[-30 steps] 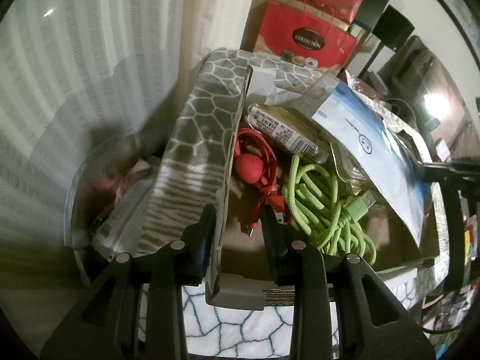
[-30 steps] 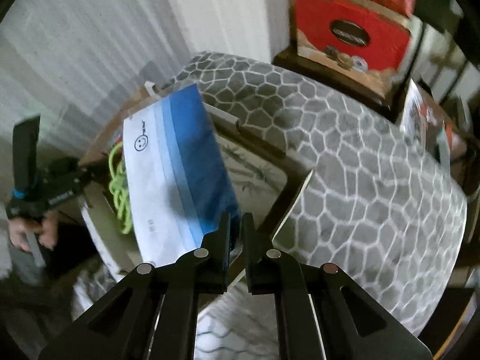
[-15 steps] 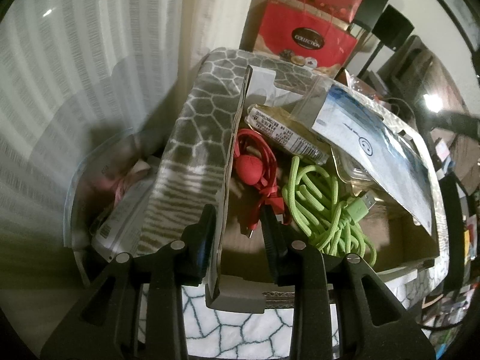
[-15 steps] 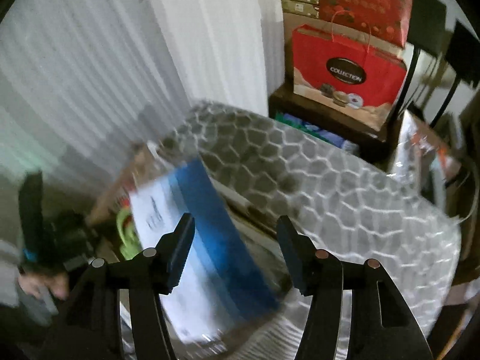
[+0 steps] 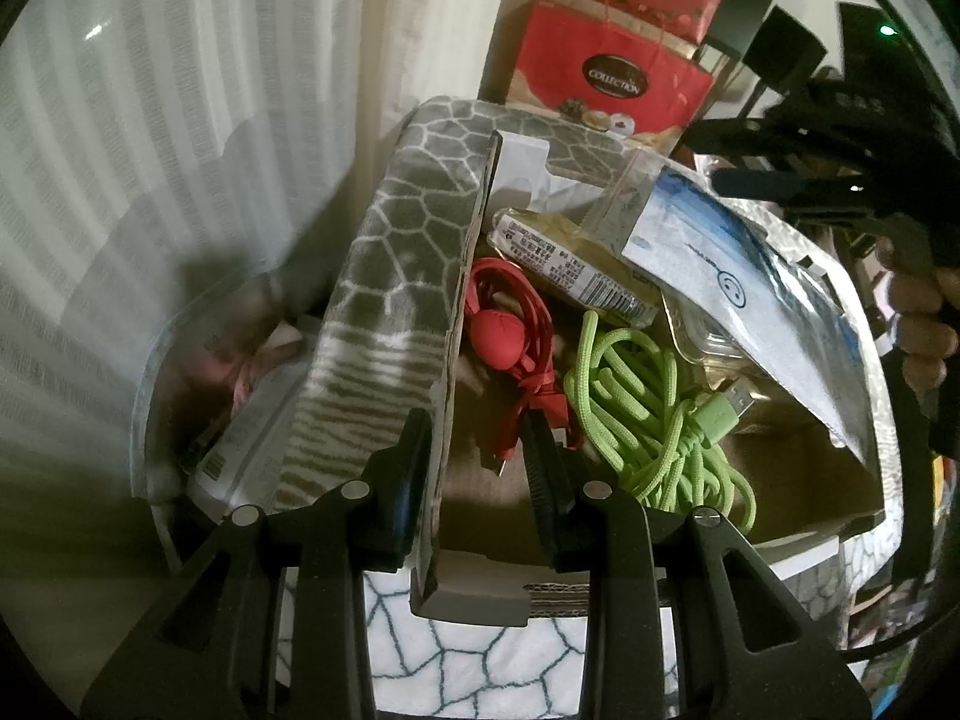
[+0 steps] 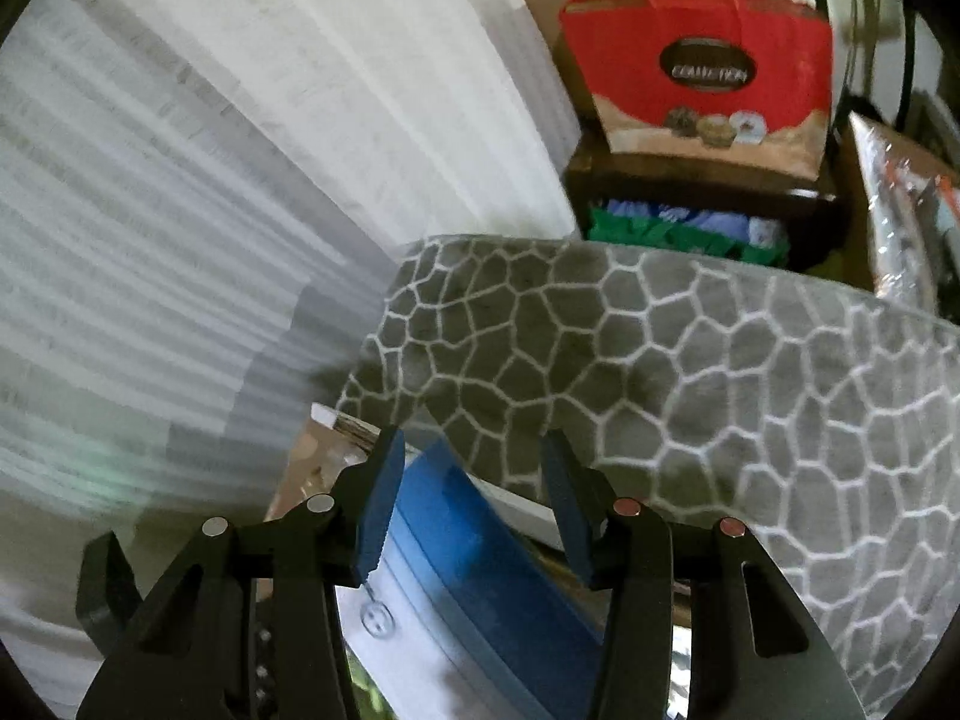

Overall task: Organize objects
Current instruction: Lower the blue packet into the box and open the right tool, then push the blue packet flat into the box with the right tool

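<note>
right gripper lets go of the pouch and backs off

since the earlier frames the right gripper (image 6: 468, 492) has released the blue and white pouch (image 5: 738, 306) it was pinching and drawn away from it. its jaws opened wide, then eased in a little, and nothing is between them now. in its own view the pouch (image 6: 456, 564) lies below and behind the jaw tips, and the grey patterned blanket (image 6: 690, 372) fills the space ahead of them.

the left gripper (image 5: 474, 456) has not moved. its jaws straddle the upright flap (image 5: 474, 276) of the cardboard box (image 5: 798, 480), narrow but not fully closed; the left pad sits against the blanket-covered outer face, and the right pad stands off the inner face, so whether it truly clamps the flap cannot be told.

ahead and right of the left jaws, inside the box, lie a red cable (image 5: 510, 324), a green cable (image 5: 648, 414) and a barcoded packet (image 5: 570, 264). the pouch rests slanted over the box's far right side, propped on the other contents and not lying flat.

judgement: this is the end of a placing step, one item just dropped into the box. the next move likely calls for the right gripper to go for another loose item, or nudge the pouch down flat, while the left steadies the flap.
</note>
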A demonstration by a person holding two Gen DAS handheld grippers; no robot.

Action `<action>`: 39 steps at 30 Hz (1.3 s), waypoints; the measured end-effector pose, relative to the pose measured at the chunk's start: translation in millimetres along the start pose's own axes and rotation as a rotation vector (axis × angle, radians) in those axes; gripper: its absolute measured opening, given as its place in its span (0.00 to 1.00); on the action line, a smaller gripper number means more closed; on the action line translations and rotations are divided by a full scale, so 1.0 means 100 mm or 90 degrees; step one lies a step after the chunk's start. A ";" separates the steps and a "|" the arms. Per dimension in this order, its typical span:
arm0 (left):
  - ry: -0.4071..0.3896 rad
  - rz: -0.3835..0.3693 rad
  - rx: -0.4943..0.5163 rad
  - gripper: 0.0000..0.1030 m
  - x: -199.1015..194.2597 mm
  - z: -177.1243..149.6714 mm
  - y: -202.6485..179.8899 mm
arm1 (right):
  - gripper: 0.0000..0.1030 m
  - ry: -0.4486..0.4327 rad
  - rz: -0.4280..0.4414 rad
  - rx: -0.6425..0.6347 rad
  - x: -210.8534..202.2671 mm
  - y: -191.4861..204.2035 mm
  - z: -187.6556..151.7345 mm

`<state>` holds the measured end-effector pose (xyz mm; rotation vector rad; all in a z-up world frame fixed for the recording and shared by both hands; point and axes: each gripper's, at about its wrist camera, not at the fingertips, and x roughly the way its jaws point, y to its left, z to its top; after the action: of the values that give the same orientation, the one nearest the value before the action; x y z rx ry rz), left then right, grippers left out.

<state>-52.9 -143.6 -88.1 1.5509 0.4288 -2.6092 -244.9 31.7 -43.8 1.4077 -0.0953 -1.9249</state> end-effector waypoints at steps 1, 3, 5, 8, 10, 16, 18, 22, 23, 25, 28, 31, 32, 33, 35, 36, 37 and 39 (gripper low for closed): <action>0.000 0.000 0.000 0.27 0.00 0.00 -0.01 | 0.48 0.006 0.008 0.003 0.05 0.01 0.01; 0.000 -0.001 0.000 0.27 0.00 0.00 -0.01 | 0.48 0.015 0.024 0.002 0.13 0.05 0.03; 0.000 -0.002 0.000 0.27 0.00 0.00 -0.01 | 0.48 0.020 0.032 -0.004 0.18 0.10 0.04; 0.000 -0.004 -0.002 0.27 0.00 0.01 -0.01 | 0.48 0.024 0.049 -0.028 0.19 0.20 -0.01; 0.000 -0.003 -0.002 0.27 0.01 0.02 -0.02 | 0.48 0.021 0.054 -0.052 0.16 0.29 -0.07; 0.001 -0.005 -0.003 0.27 0.01 0.02 -0.01 | 0.48 0.031 0.083 -0.102 0.08 0.47 -0.23; 0.001 -0.005 -0.004 0.27 0.00 0.03 -0.01 | 0.48 0.051 0.089 -0.113 0.10 0.52 -0.30; 0.001 -0.004 -0.004 0.27 0.00 0.04 -0.01 | 0.48 0.088 0.107 -0.135 0.16 0.62 -0.46; 0.001 -0.004 -0.004 0.27 0.00 0.03 -0.01 | 0.48 0.089 0.110 -0.139 0.16 0.64 -0.49; 0.002 -0.004 -0.004 0.27 0.00 0.03 -0.01 | 0.47 0.100 0.127 -0.141 0.15 0.66 -0.56; 0.001 -0.004 -0.004 0.27 0.00 0.04 -0.01 | 0.46 0.120 0.144 -0.147 0.13 0.70 -0.66; 0.002 -0.005 -0.005 0.27 0.00 0.03 -0.01 | 0.46 0.113 0.130 -0.167 0.02 0.76 -0.75; 0.002 -0.006 -0.005 0.27 0.00 0.04 0.00 | 0.46 0.099 0.124 -0.169 -0.07 0.76 -0.75; 0.002 -0.006 -0.005 0.27 0.00 0.03 0.00 | 0.46 0.081 0.118 -0.169 -0.16 0.75 -0.75; 0.002 -0.009 -0.006 0.27 -0.01 0.03 0.00 | 0.47 0.037 0.089 -0.159 -0.39 0.67 -0.73; 0.001 -0.011 -0.006 0.27 -0.02 0.03 0.01 | 0.48 0.021 0.074 -0.148 -0.49 0.62 -0.71; -0.001 -0.013 -0.007 0.27 -0.04 0.03 0.01 | 0.51 0.003 0.062 -0.131 -0.61 0.52 -0.71; -0.007 -0.013 -0.007 0.27 -0.07 0.03 0.02 | 0.51 -0.022 0.034 -0.103 -0.79 0.33 -0.72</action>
<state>-51.5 -147.0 -81.2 1.5371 0.4600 -2.6241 -157.4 79.8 5.7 1.2544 0.0067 -1.8698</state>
